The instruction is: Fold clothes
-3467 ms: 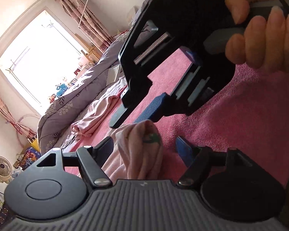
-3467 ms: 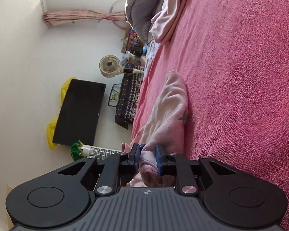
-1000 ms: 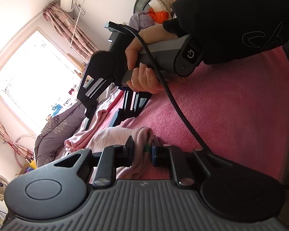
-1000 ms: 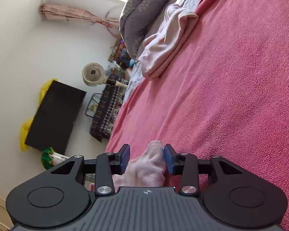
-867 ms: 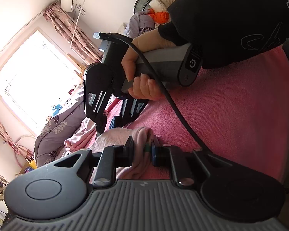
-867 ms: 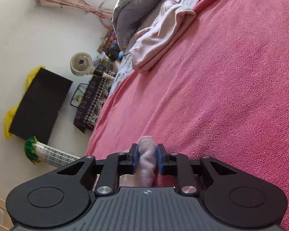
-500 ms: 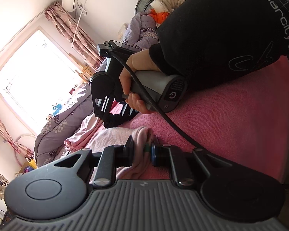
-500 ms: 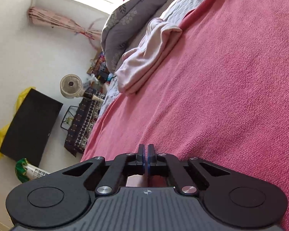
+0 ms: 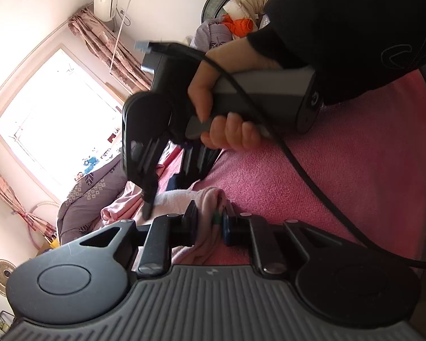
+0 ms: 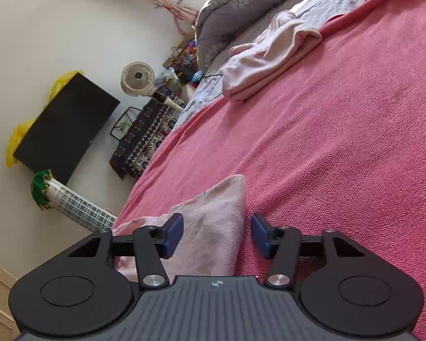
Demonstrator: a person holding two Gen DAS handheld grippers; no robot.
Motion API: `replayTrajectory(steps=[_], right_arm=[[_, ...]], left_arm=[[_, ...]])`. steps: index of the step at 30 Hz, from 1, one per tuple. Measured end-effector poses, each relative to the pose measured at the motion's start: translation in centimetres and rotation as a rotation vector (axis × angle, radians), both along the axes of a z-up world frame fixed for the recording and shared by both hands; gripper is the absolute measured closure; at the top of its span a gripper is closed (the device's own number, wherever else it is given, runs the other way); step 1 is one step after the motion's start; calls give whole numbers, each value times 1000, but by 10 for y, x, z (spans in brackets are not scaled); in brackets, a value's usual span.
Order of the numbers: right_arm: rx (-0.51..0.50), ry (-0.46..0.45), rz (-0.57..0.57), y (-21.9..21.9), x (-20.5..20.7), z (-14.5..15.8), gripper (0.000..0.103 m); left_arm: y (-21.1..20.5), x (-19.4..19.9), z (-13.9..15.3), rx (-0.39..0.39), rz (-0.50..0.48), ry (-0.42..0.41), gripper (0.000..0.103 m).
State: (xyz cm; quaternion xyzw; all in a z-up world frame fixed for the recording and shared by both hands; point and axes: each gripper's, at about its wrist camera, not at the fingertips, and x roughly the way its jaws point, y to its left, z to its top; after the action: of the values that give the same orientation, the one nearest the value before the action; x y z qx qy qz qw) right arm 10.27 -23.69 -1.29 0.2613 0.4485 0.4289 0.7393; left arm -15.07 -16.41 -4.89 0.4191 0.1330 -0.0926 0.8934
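Pink garment (image 9: 210, 213) in left tongs (image 9: 210, 223)

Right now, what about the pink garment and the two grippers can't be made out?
- Left wrist view: the pink garment is mostly hidden behind the left gripper.
- Same view: the right gripper is motion-blurred, its fingers indistinct.
- Right wrist view: the garment's near end is hidden under the right gripper's body.

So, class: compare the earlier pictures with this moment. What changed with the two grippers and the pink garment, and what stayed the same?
The right gripper, clamped shut half a second ago, is opening; the pink garment lies loose between its pads. The left gripper stays shut on its fold of the garment. The red blanket is unchanged.
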Motion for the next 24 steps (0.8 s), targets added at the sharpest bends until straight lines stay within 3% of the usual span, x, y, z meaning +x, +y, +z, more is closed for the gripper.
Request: replayTrajectory(steps=[2,6,7,8,10,11,15,17,18,21,22,23,24], right_arm=[[13,40,-25,5,4,-9,92],[27,37,-15,3,4,-13,92],[33,38,-13,3,4,-13,93],[39,40,-11,2,5,-14,93],[58,46,-8,0,7,-16,93],[67,50,-6,-1,7,-17,93],[88,59,-2,-2,10,-20,93],[94,58,-2,-3,10,-20,92],[97,57,-2,-3,10,-20,92],[107,58,-3,-3,11,-21,92],[108,56,-3,-2,11,-21,92],[109,54,-4,-2,11,-21,92],[112,54,-3,-2,11,-21,92]], left_arm=[[-2,-6,-1,29,-15,-8,88],[-2,-21,-6,111,-63,-39,87],[-1,-23,-5,118,-63,-46,82],[1,-23,-2,109,-58,-44,72],[5,-16,10,35,-32,-11,66],[5,-13,10,37,-27,-10,54],[1,-5,1,127,-21,-115,29],[5,7,10,96,14,-97,3],[9,14,15,66,30,-72,0],[27,38,31,-112,68,80,0],[30,41,32,-150,66,118,8],[28,39,33,-164,53,142,26],[27,38,33,-177,40,166,38]])
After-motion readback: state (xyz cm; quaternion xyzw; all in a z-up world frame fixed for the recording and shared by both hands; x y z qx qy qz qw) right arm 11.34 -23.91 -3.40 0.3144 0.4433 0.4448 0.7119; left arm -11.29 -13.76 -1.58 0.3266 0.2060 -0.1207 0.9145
